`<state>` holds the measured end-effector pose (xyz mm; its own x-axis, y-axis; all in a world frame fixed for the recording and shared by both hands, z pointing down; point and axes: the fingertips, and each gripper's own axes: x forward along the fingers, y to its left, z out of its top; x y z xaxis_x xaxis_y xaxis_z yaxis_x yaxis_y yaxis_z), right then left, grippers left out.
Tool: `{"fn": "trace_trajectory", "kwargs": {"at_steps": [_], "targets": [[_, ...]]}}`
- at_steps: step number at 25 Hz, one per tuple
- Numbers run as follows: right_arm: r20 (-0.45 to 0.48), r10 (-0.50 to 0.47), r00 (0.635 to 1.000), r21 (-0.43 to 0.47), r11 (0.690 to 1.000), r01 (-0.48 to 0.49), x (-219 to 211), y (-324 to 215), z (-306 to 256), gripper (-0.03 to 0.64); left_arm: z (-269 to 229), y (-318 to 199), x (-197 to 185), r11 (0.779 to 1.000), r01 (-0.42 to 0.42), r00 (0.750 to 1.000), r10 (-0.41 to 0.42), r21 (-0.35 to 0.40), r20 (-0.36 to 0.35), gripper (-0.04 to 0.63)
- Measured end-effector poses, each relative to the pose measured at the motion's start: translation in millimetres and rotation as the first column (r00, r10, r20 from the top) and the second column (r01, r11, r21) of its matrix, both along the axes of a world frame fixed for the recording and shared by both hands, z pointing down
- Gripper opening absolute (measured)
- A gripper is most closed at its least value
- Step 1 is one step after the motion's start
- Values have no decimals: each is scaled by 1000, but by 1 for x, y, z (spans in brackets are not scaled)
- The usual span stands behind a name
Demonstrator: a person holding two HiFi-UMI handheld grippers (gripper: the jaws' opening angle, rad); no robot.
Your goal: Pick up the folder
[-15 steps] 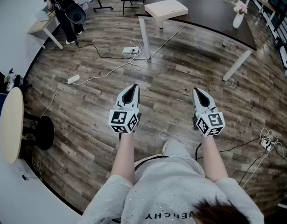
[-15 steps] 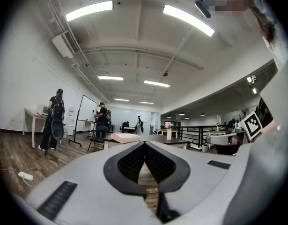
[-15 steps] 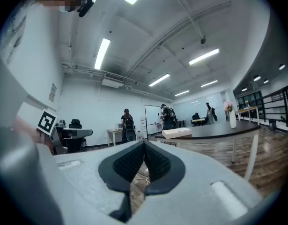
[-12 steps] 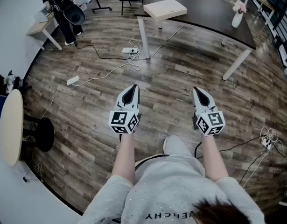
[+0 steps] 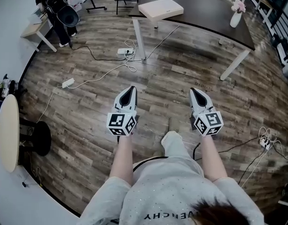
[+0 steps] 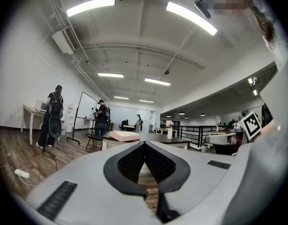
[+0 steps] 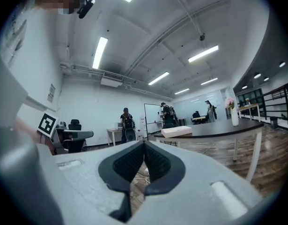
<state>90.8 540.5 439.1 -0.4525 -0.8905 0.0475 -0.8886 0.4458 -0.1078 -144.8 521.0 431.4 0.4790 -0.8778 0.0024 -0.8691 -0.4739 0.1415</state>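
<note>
Cream folder, dark table, grey-brown wood-grain floor, black-and-white square markers on left gripper and right gripper

Bright, even light falls from ceiling strip lamps. Under the dark table a soft shadow lies on the floor. Fisheye bending darkens all edges.

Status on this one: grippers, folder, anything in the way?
Left gripper shut, empty; right gripper shut, empty. Folder flat on table, untouched, well ahead. Power strip and cords on floor near table leg.
</note>
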Motion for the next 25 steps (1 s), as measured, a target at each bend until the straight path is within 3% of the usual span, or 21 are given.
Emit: {"fn": "trace_trajectory", "kwargs": {"at_steps": [5,25], "targets": [[20,-8,1000,-28,1000,9,13,-47,8,2,2,-44,16,1000,5,1000,-5,-6,1,-2],[48,-70,996,-106,992,75,67,-239,24,132,2,-229,77,998,37,999,-36,-41,20,-2]]}}
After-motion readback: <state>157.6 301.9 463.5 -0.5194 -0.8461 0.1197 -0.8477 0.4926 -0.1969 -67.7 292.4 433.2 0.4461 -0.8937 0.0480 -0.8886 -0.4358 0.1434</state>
